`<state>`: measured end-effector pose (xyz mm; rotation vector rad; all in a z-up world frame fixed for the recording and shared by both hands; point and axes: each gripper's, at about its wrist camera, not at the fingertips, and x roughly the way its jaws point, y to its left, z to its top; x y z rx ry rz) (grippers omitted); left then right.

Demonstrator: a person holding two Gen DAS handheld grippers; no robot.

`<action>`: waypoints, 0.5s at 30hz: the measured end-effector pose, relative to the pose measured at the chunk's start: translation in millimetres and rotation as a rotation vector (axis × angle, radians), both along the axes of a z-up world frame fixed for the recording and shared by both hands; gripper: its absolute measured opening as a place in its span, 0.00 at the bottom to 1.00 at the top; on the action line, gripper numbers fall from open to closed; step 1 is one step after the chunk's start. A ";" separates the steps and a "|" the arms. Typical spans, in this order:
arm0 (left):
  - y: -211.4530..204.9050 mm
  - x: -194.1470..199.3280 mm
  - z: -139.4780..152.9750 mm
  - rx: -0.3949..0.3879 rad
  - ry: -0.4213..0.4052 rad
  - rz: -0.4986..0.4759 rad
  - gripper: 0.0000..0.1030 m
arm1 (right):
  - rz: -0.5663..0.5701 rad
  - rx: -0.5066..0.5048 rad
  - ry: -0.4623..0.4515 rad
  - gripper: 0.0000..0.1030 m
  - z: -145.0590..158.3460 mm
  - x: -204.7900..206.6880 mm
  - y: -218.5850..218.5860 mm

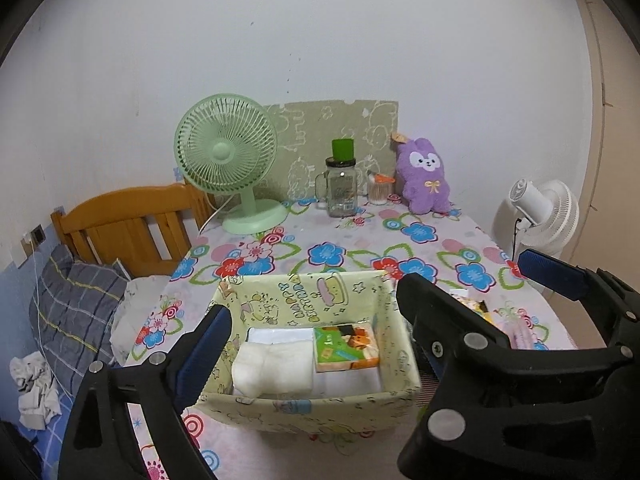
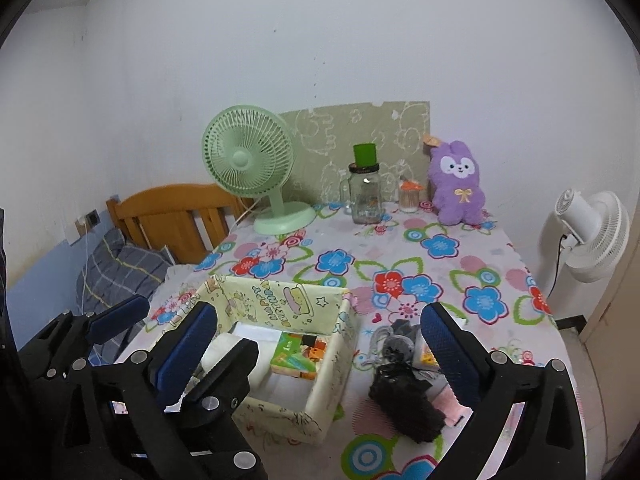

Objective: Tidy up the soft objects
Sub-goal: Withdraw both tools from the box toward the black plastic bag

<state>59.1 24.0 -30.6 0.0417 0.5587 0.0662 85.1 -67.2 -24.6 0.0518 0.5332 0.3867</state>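
A paper-covered box stands on the floral tablecloth. It holds a folded white cloth and a green-orange tissue pack. My left gripper hangs open over the box with nothing between its pads. My right gripper is open too and empty, spanning the box's right wall and a pile beside it. That pile has a crumpled black cloth, a grey piece and something pink. A purple plush rabbit sits at the back.
A green desk fan, a glass jar with a green lid and a cotton-swab pot line the table's far edge. A white fan stands off the right side. A wooden headboard and checked pillow lie left.
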 end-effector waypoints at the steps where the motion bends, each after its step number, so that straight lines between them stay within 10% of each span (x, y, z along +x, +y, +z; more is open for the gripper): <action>1: -2.7 -2.3 1.1 0.002 -0.004 -0.001 0.93 | -0.002 0.002 -0.004 1.00 1.6 -2.2 -2.7; 15: -40.9 -21.5 11.8 -0.004 -0.032 -0.016 0.96 | -0.032 0.013 -0.043 1.00 16.0 -28.9 -44.6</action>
